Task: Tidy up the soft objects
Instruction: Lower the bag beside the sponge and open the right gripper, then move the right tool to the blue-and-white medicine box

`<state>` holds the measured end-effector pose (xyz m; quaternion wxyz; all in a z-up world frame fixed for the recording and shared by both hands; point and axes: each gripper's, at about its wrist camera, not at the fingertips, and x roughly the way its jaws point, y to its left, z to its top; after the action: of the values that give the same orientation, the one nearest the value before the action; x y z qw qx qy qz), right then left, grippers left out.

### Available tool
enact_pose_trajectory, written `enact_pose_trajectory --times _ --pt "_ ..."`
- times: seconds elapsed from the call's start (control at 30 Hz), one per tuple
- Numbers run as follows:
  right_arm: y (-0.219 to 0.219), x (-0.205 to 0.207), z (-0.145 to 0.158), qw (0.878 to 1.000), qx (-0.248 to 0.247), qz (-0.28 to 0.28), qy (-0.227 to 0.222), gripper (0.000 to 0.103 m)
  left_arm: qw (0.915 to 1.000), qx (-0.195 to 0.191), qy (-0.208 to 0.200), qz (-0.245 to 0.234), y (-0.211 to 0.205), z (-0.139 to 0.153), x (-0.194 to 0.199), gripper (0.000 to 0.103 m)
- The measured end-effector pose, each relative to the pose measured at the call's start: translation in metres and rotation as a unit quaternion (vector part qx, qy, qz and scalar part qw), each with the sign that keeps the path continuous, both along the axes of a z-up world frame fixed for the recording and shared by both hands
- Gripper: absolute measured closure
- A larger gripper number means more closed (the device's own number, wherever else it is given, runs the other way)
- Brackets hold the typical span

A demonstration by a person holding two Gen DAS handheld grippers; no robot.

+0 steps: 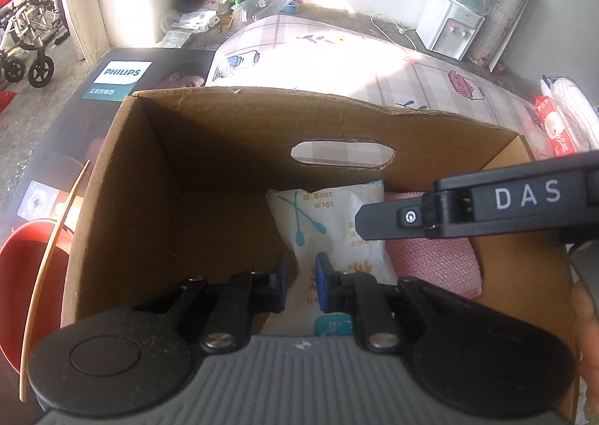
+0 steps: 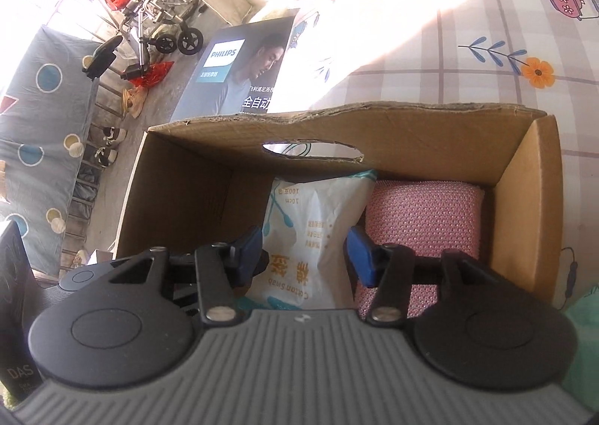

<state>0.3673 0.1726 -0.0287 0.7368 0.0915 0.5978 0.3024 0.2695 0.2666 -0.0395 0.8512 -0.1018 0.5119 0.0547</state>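
Both tools, left (image 1: pixel 301 284) and right (image 2: pixel 305 256), hang spread (nothing pinched) over the boxed swab packet (image 2: pixel 307 230).

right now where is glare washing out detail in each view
Left wrist view: sunlight bleaches the plaid patterned tablecloth behind the brown cardboard box, whose inside lies in shadow. Right wrist view: glare streaks that cloth and blows out the top-left corner.

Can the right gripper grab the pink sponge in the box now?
Probably yes. The right gripper is open above the box, and the pink sponge lies uncovered just to its right, beside the cotton swab bag. Nothing covers it, though the bag leans close against its left edge.
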Motion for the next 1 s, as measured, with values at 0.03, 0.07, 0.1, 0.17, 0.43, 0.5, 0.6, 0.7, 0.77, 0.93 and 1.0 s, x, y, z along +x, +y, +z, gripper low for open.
enact_pose_trajectory --times 0.03,0.07,0.1,0.17,0.43,0.5,0.6,0.7,0.77,0.93,1.0 --pt "0.0 0.001 0.0 1.0 -0.001 -0.003 -0.001 0.053 1.0 0.001 0.001 0.001 -0.001 0.0 -0.001 0.088" --pt "0.001 0.001 -0.002 1.0 -0.004 -0.005 -0.002 0.053 1.0 0.0 0.002 0.003 -0.001 0.001 -0.002 0.088" --pt "0.003 0.004 -0.006 1.0 -0.007 -0.01 0.001 0.053 1.0 -0.002 0.004 0.004 -0.001 0.0 -0.002 0.088" --pt "0.006 0.007 -0.017 1.0 -0.005 -0.021 0.018 0.053 1.0 -0.002 0.007 0.005 -0.001 -0.002 -0.003 0.088" --pt "0.016 0.009 -0.044 0.998 0.004 -0.033 0.056 0.059 0.9997 -0.001 0.02 0.012 0.003 -0.01 0.002 0.088" --pt "0.015 0.007 -0.043 0.998 0.001 -0.03 0.05 0.059 0.9997 -0.002 0.022 0.013 0.004 -0.01 0.002 0.088" --pt "0.011 0.003 -0.032 0.999 -0.001 -0.026 0.029 0.057 0.9997 -0.002 0.019 0.012 0.002 -0.007 -0.001 0.086" --pt "0.004 -0.006 -0.012 1.0 0.015 -0.023 0.01 0.057 0.9998 -0.001 0.008 0.02 -0.001 0.002 -0.008 0.067" --pt "-0.006 -0.013 0.006 0.999 0.038 -0.022 -0.006 0.057 0.9997 0.001 -0.001 0.026 -0.003 0.011 -0.015 0.052" --pt "-0.044 -0.039 0.048 0.994 0.103 -0.023 -0.028 0.056 0.9986 -0.026 -0.036 0.028 -0.013 0.044 -0.042 0.038" --pt "-0.066 -0.054 0.063 0.991 0.124 -0.024 -0.035 0.056 0.9978 -0.029 -0.055 0.023 -0.021 0.058 -0.054 0.032"
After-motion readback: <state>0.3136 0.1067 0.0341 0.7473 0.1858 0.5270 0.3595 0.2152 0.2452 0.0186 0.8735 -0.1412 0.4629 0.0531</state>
